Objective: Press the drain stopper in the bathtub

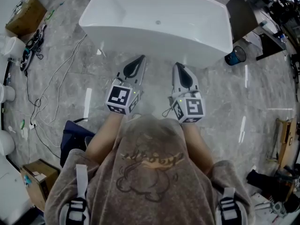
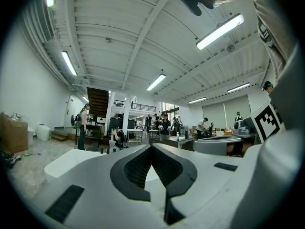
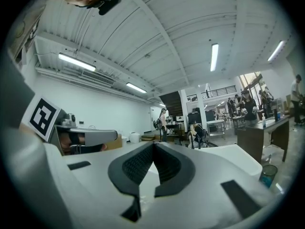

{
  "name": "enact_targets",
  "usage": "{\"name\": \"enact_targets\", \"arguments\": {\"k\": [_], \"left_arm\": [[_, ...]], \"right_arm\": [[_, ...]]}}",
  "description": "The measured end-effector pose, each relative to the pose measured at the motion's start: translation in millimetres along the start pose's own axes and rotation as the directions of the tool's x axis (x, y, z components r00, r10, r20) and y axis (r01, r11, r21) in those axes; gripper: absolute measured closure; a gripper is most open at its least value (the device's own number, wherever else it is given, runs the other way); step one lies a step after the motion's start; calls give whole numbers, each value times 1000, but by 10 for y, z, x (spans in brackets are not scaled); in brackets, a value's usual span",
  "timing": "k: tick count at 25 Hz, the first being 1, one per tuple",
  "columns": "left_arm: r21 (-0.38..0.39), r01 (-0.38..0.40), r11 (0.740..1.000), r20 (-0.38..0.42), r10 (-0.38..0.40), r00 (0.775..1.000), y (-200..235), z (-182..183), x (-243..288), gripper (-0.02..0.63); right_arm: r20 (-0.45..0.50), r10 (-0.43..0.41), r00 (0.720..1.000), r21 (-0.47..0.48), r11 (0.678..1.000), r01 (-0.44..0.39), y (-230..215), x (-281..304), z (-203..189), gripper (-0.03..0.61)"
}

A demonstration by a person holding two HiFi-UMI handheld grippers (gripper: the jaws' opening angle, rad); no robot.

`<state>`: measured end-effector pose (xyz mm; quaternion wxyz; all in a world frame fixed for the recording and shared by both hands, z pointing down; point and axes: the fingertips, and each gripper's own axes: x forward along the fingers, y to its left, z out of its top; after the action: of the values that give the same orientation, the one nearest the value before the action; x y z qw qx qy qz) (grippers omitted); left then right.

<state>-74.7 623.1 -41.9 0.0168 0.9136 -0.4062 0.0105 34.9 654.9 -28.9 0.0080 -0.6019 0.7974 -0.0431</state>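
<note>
Right, head view first: the person stands at the near end of the white bathtub [image 1: 212,35], on the grey floor [image 1: 262,93]. The left gripper [image 1: 139,60] and right gripper [image 1: 178,65] are held side by side at waist level, tips aimed at the tub and short of its rim. A small round spot on the tub floor, likely the drain stopper [image 1: 158,22], sits on the centreline, well ahead of both tips. Nothing is touching it, so the press isn't started. A blue bucket [image 1: 236,55] stands just beside the tub's right corner.

Left gripper view: the left gripper [image 2: 151,146] has its fingers together at the tips with nothing between them. It points level across the room, so only the tub's outer shell [image 2: 66,160] shows and the stopper is out of sight.

Right gripper view: same story. The right gripper [image 3: 153,143] is pinched closed and empty, with the tub edge [image 3: 248,157] and the bucket [image 3: 268,174] to its right.

My read is that closed tips make one blunt point, good for pushing a stopper. Either gripper has to go over the rim and tilt down.
</note>
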Motion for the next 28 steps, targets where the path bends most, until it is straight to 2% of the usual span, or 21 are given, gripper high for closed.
{"name": "enact_targets", "arguments": {"k": [6, 14, 28], "left_arm": [[5, 19, 1000, -3, -19, 1000, 170, -69, -129, 612], [13, 29, 999, 18, -29, 999, 394, -116, 14, 612], [18, 36, 999, 24, -36, 999, 847, -111, 882, 612]], "right_arm": [[13, -34, 999, -10, 999, 34, 123, 45, -33, 578], [30, -39, 999, -24, 999, 40, 143, 329, -108, 578], [47, -46, 998, -24, 999, 47, -328, 1168, -77, 578]]}}
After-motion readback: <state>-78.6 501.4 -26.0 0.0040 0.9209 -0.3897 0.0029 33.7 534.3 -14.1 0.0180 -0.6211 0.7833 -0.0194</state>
